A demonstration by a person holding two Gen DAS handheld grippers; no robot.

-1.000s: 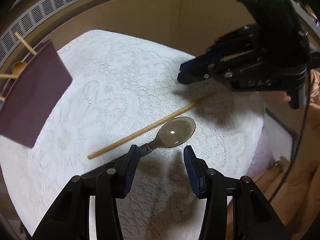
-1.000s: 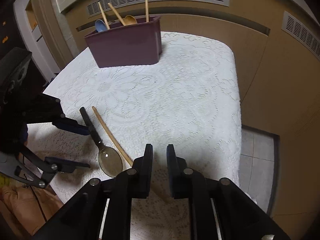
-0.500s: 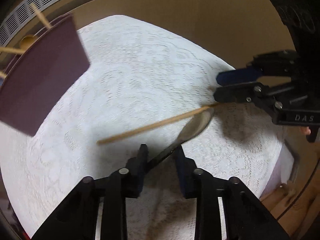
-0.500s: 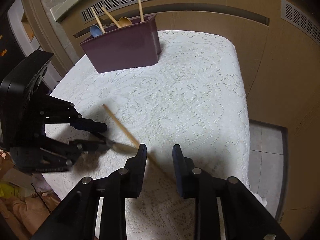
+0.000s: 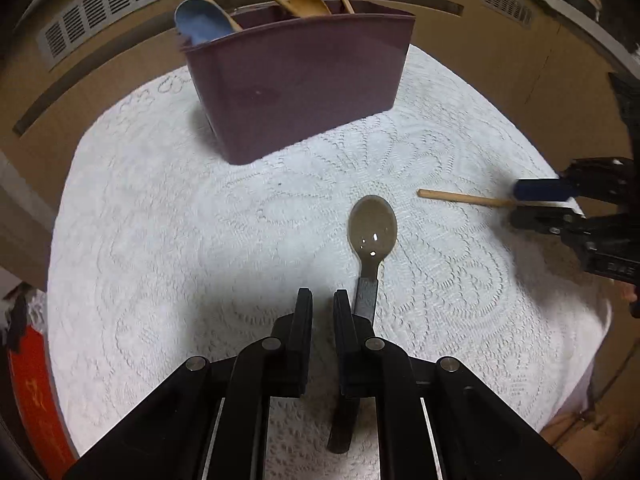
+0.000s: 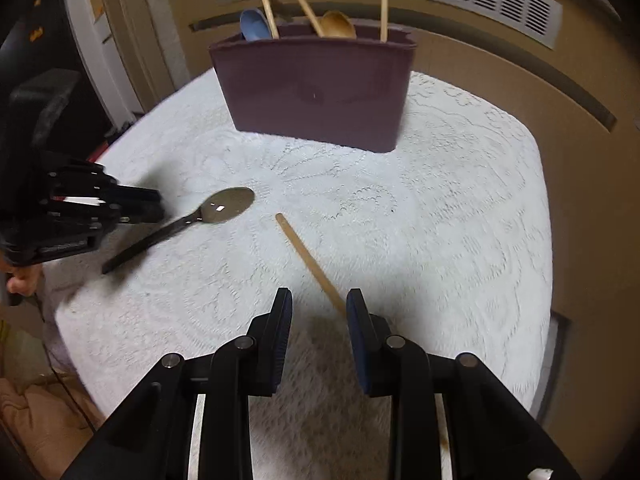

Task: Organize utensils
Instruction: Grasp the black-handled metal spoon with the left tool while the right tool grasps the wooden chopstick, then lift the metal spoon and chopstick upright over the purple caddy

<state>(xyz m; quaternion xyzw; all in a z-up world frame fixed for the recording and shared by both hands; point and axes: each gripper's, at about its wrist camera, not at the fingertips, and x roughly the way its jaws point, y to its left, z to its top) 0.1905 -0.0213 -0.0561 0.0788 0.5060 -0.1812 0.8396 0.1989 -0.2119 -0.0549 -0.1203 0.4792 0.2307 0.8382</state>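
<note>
A round table under a white lace tablecloth (image 5: 168, 248) holds a maroon plastic utensil bin (image 5: 304, 80) near its far edge, already stocked with a blue spoon (image 5: 200, 20), a wooden spoon (image 5: 308, 2) and wooden sticks. The left gripper (image 5: 323, 312) has its fingers drawn close, and a translucent brown spoon (image 5: 372, 232) with a dark handle runs alongside and under its right-hand finger; whether the handle is truly pinched or only lying beside the finger cannot be told, though the right wrist view shows the spoon (image 6: 224, 208) tilted with its bowl raised, which suggests a lift. The right gripper (image 6: 320, 312) has its fingers spread fairly wide around the near end of a single wooden chopstick (image 6: 308, 260), which touches the inner face of the right-hand finger, not yet clamped. The likely trouble: an off-centre hold on the spoon's thin handle could let it swivel or drop on the way to the bin, and closing on the chopstick so near its end could make it pivot or roll free.
</note>
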